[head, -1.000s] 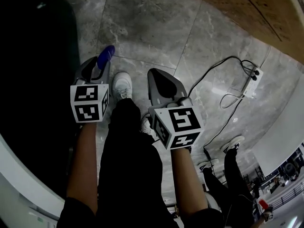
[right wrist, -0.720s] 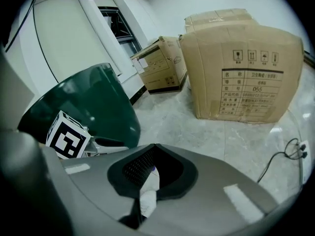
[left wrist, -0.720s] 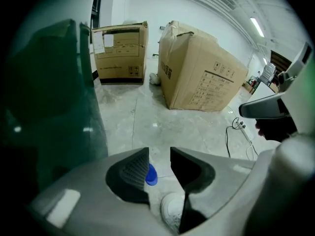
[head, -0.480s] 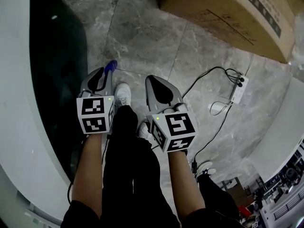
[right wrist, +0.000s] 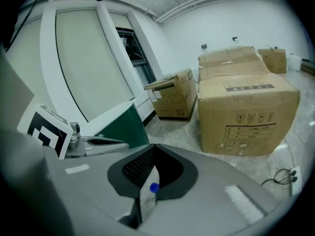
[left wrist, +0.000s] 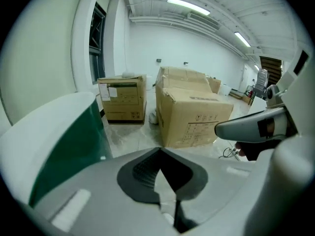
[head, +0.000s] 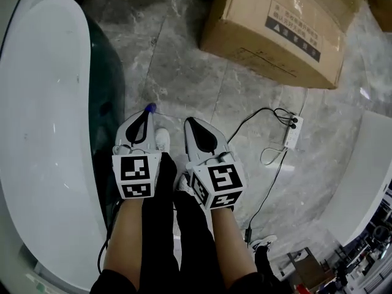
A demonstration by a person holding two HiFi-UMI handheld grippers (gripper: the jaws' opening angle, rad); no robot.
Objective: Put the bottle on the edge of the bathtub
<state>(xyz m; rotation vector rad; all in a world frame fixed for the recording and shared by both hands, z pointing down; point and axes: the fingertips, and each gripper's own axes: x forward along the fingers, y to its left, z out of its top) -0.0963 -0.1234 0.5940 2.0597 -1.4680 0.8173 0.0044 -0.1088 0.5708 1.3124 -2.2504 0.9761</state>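
One bottle (right wrist: pixel 147 203): blue-capped, pinched in right tongs (right wrist: pixel 155 147), held over the floor (head: pixel 184 60), apart from bathtub (head: pixel 43 133).
Left tongs (left wrist: pixel 160 150): pressed together, beside bathtub.
Box (head: pixel 245 17): dark label and handling symbols printed; wording too small to be read.

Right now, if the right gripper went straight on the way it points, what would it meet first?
The right gripper has bare grey stone floor ahead; first in line looks like the smaller brown cardboard box by the wall. Depth is unclear.
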